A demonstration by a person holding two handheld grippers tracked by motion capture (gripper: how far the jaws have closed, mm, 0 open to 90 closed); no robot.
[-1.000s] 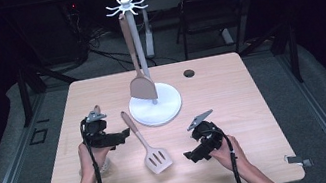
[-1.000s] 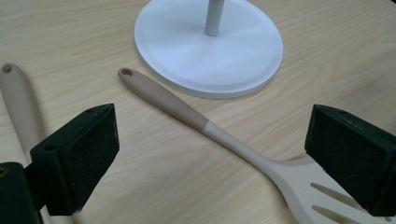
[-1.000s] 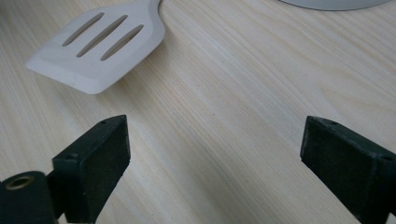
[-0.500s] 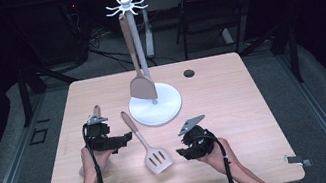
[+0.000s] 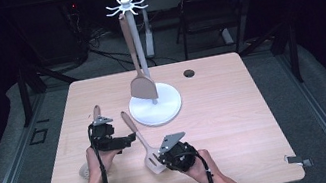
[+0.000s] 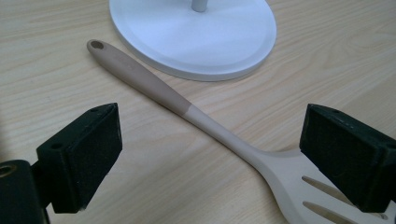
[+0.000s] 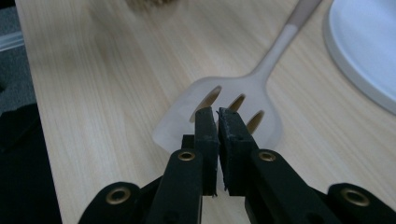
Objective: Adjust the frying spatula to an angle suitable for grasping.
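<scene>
Lying flat on the table [image 5: 235,109], slotted spatula [image 5: 142,143], left gripper [image 6: 205,154] jaws wide apart astride its handle, right gripper [image 7: 217,116] jaws just closed together (nothing between) over its blade.

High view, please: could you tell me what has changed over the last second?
The right gripper slid left to the slotted spatula's blade, and its jaws have just closed, empty, over the blade. The left gripper stayed open beside the handle; spatula, white stand and hanging turner kept their places.
</scene>
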